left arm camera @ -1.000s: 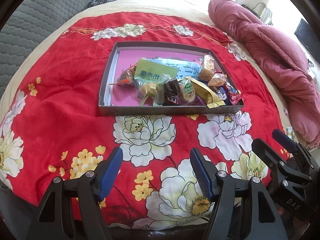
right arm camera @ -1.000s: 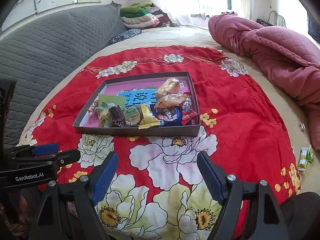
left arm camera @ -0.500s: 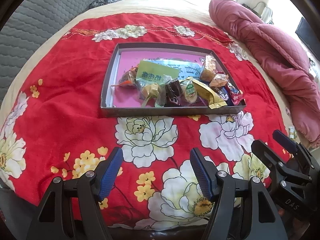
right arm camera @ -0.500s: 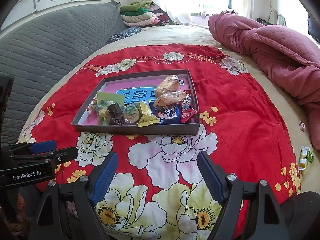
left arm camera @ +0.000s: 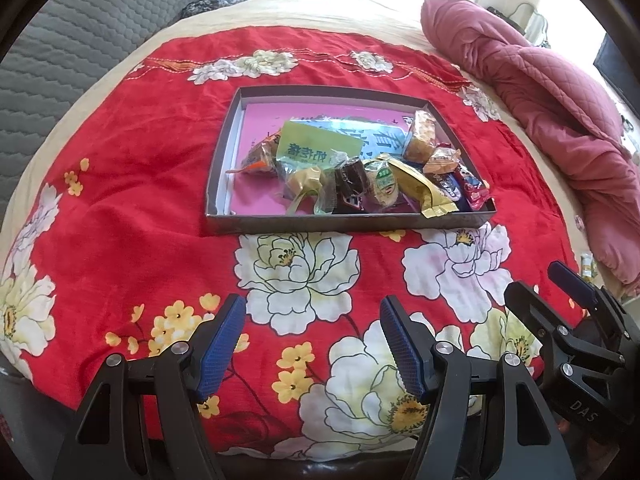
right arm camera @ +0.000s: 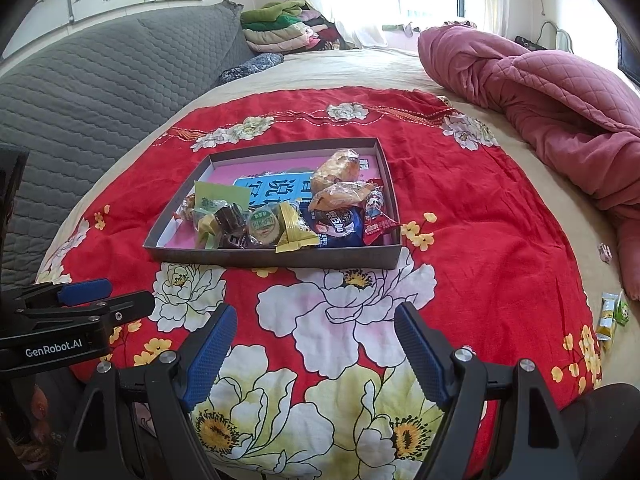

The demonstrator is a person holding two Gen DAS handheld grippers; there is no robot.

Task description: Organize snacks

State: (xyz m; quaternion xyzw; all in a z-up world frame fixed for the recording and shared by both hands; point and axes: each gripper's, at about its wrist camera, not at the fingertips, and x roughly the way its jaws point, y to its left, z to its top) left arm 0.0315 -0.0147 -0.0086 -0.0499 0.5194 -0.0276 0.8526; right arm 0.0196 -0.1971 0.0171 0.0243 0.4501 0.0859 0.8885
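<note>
A shallow grey tray [left arm camera: 344, 222] [right arm camera: 276, 256] with a pink floor lies on the red flowered cloth, and several wrapped snacks are heaped in its near right part. Among them are a green packet [left arm camera: 316, 146] [right arm camera: 218, 194], a yellow packet [left arm camera: 420, 188] [right arm camera: 294, 226] and a wrapped bun [right arm camera: 334, 166]. My left gripper [left arm camera: 312, 344] hovers open over the cloth, well short of the tray, with nothing between its blue pads. My right gripper [right arm camera: 314, 352] is open and empty too, on the near side of the tray. Each gripper shows at the edge of the other's view.
A crumpled pink quilt [right arm camera: 552, 92] [left arm camera: 540, 92] lies along the right side of the bed. A grey quilted headboard [right arm camera: 80, 92] runs on the left. Small snack packets [right arm camera: 612, 316] lie on the beige sheet off the cloth's right edge. Folded clothes [right arm camera: 280, 30] are stacked at the far end.
</note>
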